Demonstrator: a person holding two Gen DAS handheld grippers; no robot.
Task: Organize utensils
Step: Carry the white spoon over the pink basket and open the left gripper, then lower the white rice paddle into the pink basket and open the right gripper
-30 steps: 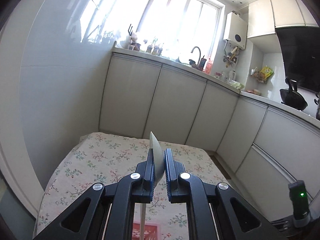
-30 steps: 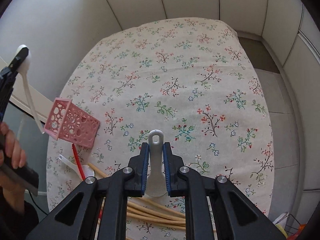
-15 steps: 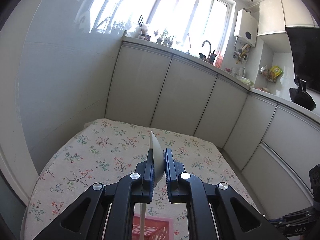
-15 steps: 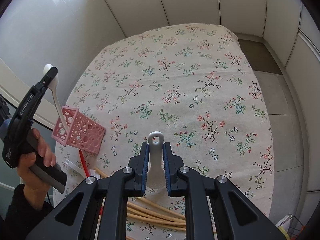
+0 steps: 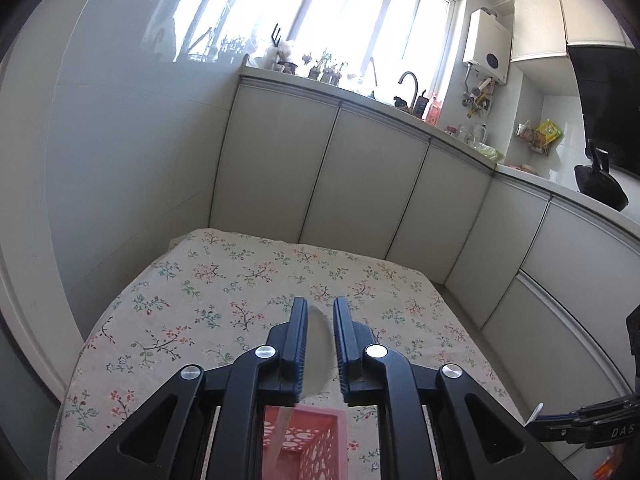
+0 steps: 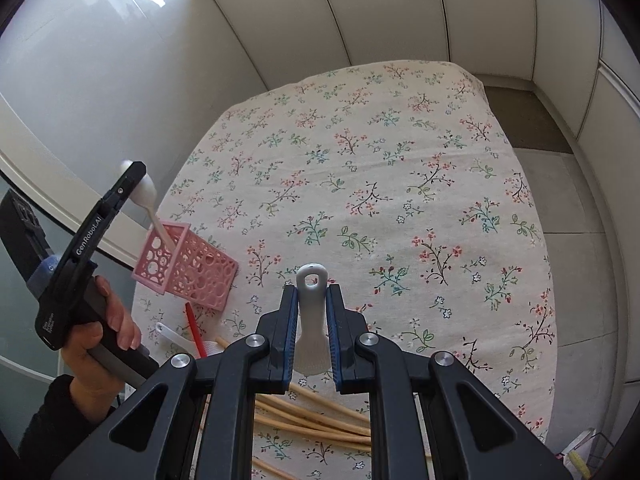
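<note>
My left gripper [image 5: 320, 308] holds a white plastic spoon [image 5: 316, 352] by its bowl, handle pointing down into the pink perforated basket [image 5: 316, 448]. In the right wrist view the left gripper [image 6: 134, 174] stands over the basket [image 6: 192, 268] with the spoon [image 6: 150, 200] handle tip inside it. My right gripper [image 6: 312, 292] is shut on a grey utensil handle [image 6: 312, 320] with a hanging hole, held above the floral tablecloth [image 6: 380, 180].
Several wooden chopsticks [image 6: 320, 420] lie under the right gripper. A red stick [image 6: 194, 324] and a white utensil [image 6: 172, 334] lie by the basket. White cabinets [image 5: 360, 184] and a wall surround the table; the floor [image 6: 576, 240] is to the right.
My left gripper has lowered and moved over the basket, so the spoon handle now enters it. The spoon bowl sits lower between the fingers. The right gripper has drawn back slightly with its utensil.
</note>
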